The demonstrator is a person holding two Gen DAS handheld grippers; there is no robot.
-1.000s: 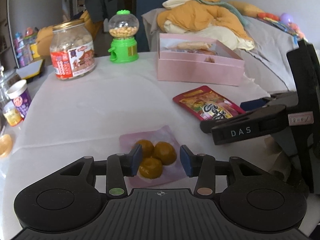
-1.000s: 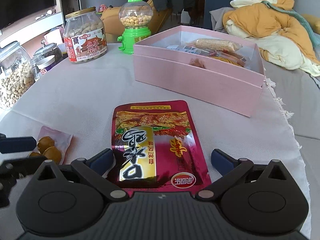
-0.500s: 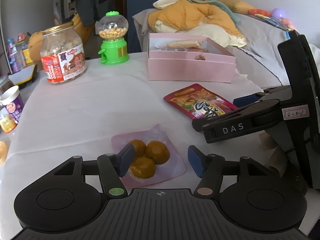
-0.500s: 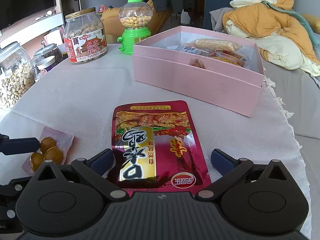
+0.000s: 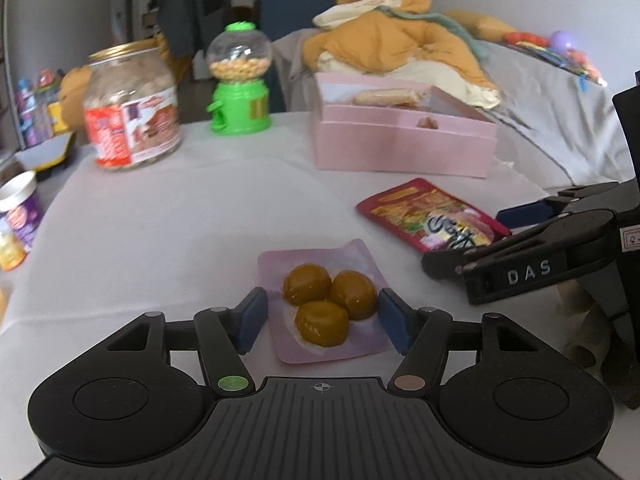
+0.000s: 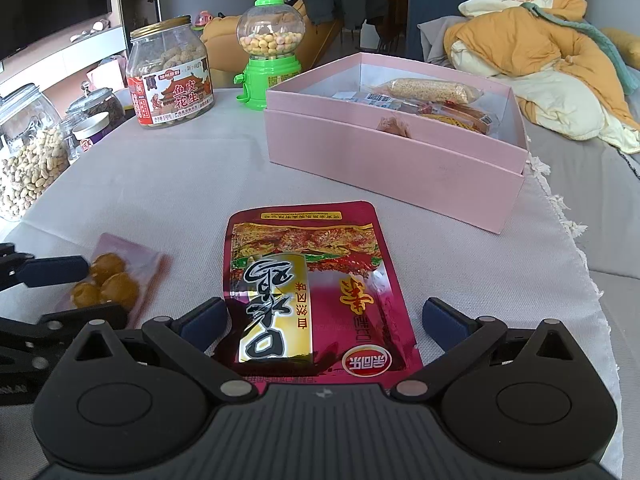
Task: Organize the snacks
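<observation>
While both grippers point down at the cloth-covered table, neither has hold of anything; the left gripper has its jaws opening, blue pads standing either side of a clear pouch of three brown sweets, which lies flat on the cloth between them with a gap on each side, so nothing is pinched. Just to its right, the right gripper sits with its jaws spread wide over the near end of a red foil snack packet; the pads flank the packet's edges, though whether the left pad brushes the foil I can't quite tell from here. Beyond the packet stands an open pink box with several wrapped snacks already inside it; a sesame-coloured bar lies along its far wall. Further back on the left are a jar of coated peanuts with a gold lid and, beside it, a green candy dispenser; a big glass jar of peanuts in shells stands at the table's left edge.
</observation>
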